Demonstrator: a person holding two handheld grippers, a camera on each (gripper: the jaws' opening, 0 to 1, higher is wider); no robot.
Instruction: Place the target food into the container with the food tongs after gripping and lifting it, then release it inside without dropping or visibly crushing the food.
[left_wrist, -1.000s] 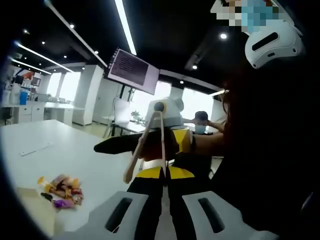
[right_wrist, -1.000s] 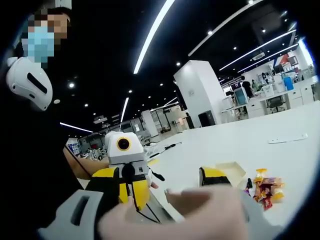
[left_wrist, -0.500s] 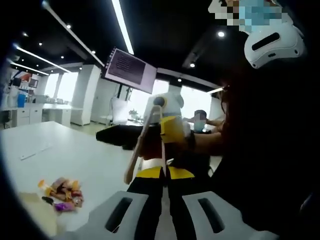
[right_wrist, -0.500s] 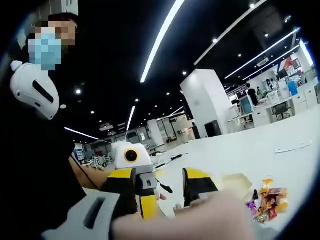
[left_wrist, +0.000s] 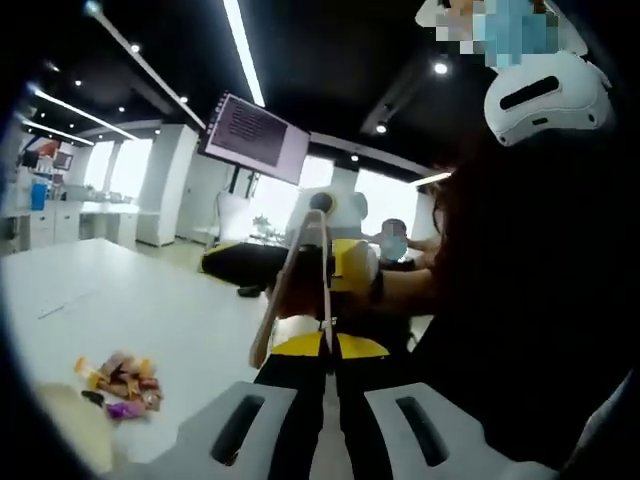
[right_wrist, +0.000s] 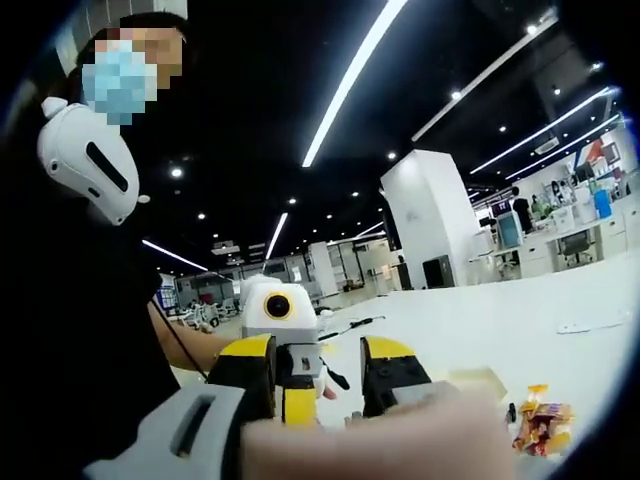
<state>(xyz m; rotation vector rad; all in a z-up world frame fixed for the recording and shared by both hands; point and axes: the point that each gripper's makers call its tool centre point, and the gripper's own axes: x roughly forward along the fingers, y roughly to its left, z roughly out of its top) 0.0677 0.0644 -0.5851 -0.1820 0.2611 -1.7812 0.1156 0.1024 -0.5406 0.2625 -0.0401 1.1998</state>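
Note:
My left gripper (left_wrist: 328, 352) is shut on one arm of the beige food tongs (left_wrist: 288, 290), which rise straight ahead with their joined end up. My right gripper (left_wrist: 345, 255) sits at the tongs' upper end, held on a person's arm. In the right gripper view its own black-and-yellow jaws (right_wrist: 318, 358) stand apart, with the left gripper (right_wrist: 280, 312) showing through the gap. A blurred pale shape (right_wrist: 400, 440) crosses the bottom, too close to identify. Wrapped candies (left_wrist: 120, 383) (right_wrist: 545, 428) lie on the white table (left_wrist: 150, 310) beside a pale container (left_wrist: 65, 445) (right_wrist: 485, 380).
A person in dark clothes stands close on the right of the left gripper view (left_wrist: 520, 300). A flat white strip (left_wrist: 65, 305) lies farther along the table. A hanging monitor (left_wrist: 255, 135) and office desks are in the background.
The right gripper's jaws have drawn closer together over the last second. Both views have shifted slightly with the hands; the candies and container lie where they were.

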